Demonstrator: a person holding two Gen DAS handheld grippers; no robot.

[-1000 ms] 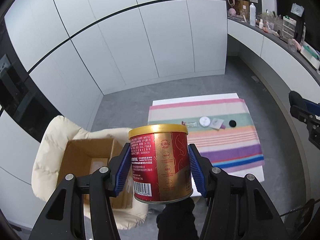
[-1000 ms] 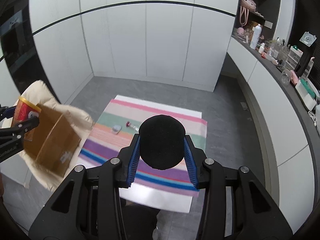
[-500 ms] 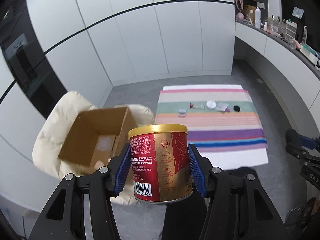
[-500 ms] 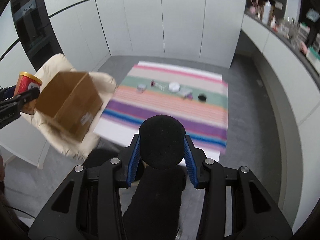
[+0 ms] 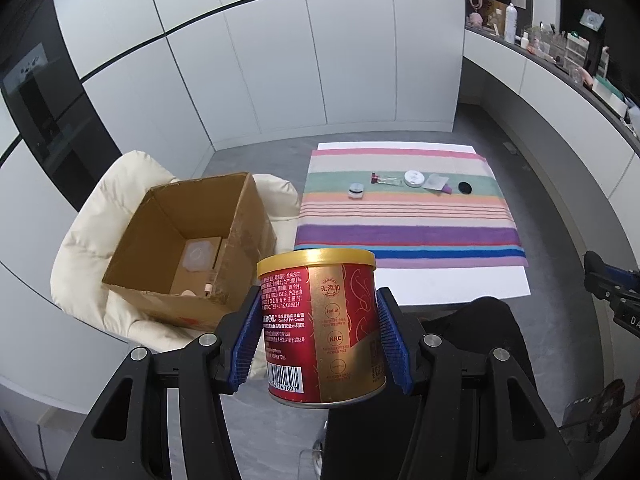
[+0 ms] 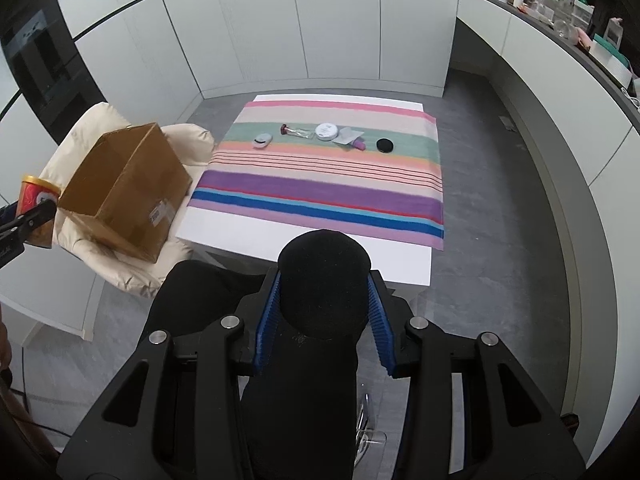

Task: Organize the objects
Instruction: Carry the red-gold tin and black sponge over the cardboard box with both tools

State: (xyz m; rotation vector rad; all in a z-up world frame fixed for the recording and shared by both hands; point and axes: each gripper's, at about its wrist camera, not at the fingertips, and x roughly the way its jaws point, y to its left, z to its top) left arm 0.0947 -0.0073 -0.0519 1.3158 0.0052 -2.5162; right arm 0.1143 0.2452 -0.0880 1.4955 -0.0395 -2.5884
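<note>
The left hand-held gripper [image 5: 318,344] pinched a red and gold can [image 5: 320,326] upright between its blue pads, held in the air just beside an open cardboard box [image 5: 188,240] that sat on a cream cushioned chair [image 5: 100,200]. The right hand-held gripper [image 6: 324,320] clamped a round black object [image 6: 324,284] above a dark trouser leg [image 6: 304,400]. Several small items [image 6: 324,132] lay in a row on a striped cloth [image 6: 320,184] covering the white counter [image 6: 280,240].
</note>
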